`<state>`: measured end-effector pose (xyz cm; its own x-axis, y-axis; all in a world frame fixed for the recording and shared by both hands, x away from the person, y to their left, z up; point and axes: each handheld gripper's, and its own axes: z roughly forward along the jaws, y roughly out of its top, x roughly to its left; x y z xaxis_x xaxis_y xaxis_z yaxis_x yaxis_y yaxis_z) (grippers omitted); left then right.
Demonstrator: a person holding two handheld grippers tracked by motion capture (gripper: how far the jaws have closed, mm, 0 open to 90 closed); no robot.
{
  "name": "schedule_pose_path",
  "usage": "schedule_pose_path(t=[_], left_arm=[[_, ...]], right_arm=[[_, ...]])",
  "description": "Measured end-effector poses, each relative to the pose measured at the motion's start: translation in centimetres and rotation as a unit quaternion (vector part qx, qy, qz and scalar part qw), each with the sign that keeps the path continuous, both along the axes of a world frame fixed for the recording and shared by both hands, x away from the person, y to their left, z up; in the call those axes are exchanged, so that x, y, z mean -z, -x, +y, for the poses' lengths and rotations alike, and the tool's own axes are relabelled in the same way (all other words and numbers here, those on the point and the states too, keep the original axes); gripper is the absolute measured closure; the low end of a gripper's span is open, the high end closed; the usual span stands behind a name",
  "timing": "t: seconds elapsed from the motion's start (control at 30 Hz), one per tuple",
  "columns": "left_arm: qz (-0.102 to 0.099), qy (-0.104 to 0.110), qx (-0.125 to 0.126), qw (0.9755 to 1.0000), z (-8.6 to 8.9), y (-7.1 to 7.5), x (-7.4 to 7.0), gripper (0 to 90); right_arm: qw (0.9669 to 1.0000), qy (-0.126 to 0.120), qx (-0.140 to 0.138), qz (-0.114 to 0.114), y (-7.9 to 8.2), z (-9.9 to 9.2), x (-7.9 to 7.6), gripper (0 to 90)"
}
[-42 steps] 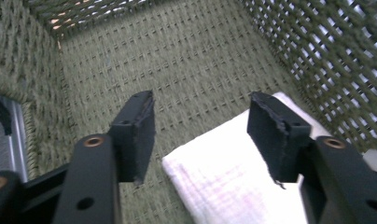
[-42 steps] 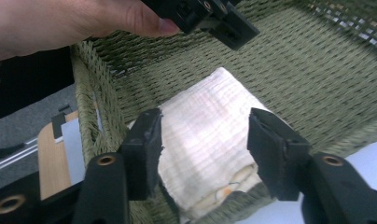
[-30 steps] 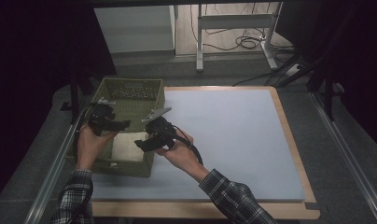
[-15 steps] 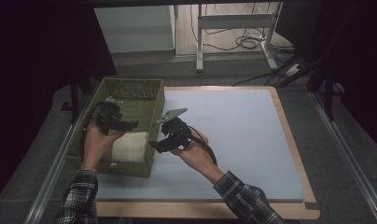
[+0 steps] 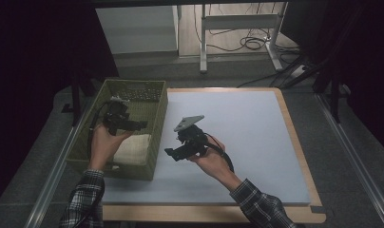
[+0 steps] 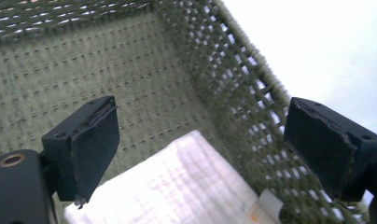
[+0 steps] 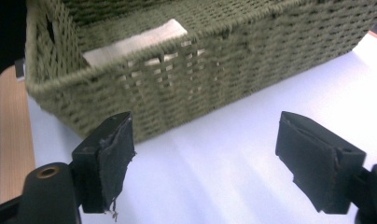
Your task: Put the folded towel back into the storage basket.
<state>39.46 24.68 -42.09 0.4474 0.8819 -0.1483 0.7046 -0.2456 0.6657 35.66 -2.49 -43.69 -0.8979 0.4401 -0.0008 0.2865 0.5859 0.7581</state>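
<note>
With the folded cloth (image 5: 132, 148) lying in the near end of the woven basket (image 5: 154, 126), both hands withdraw: right gripper (image 5: 173, 153) over the surface (image 5: 247, 137), left gripper (image 5: 141, 125) above the basket, fingers spread and just opening, empty; release step apparently complete, next clearing away.

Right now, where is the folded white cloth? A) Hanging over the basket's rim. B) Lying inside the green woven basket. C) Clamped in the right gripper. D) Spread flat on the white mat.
B: the folded white cloth lies on the floor of the green woven basket, below the left gripper, whose jaws stand open with nothing between them.
</note>
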Motion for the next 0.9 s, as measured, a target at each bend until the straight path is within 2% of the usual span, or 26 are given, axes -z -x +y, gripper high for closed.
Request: schedule_pose_path(t=[0.17, 0.27, 0.43, 0.57, 0.83, 0.9], left_arm=[[-0.005, 0.007, 0.005, 0.9999, -0.8, -0.1, -0.3, 8.6], [-0.010, 0.013, 0.017, 0.9997, -2.0, -0.1, -0.7, 7.8], [-0.014, 0.006, 0.030, 0.9994, -3.3, 0.0, -0.9, 6.7], [-0.017, 0.005, 0.044, 0.9989, -4.6, 0.1, -1.1, 5.9], [-0.024, 0.010, 0.069, 0.9973, -7.2, 0.2, -1.3, 4.5], [-0.026, 0.006, 0.084, 0.9961, -8.6, 0.5, -1.2, 4.2]], right_arm=[[1.0000, 0.005, -0.005, -0.003, 0.1, -1.0, 0.3, 15.4], [1.0000, 0.003, -0.001, 0.001, 0.2, -2.1, 0.5, 14.1], [1.0000, -0.002, 0.003, 0.009, 0.3, -3.4, 0.7, 12.9], [0.9999, -0.002, 0.006, 0.012, 0.4, -5.1, 1.0, 11.3], [0.9998, 0.006, 0.019, 0.008, 0.6, -7.9, 1.5, 10.6], [0.9996, 0.003, 0.027, 0.007, 0.7, -9.1, 1.7, 10.7]])
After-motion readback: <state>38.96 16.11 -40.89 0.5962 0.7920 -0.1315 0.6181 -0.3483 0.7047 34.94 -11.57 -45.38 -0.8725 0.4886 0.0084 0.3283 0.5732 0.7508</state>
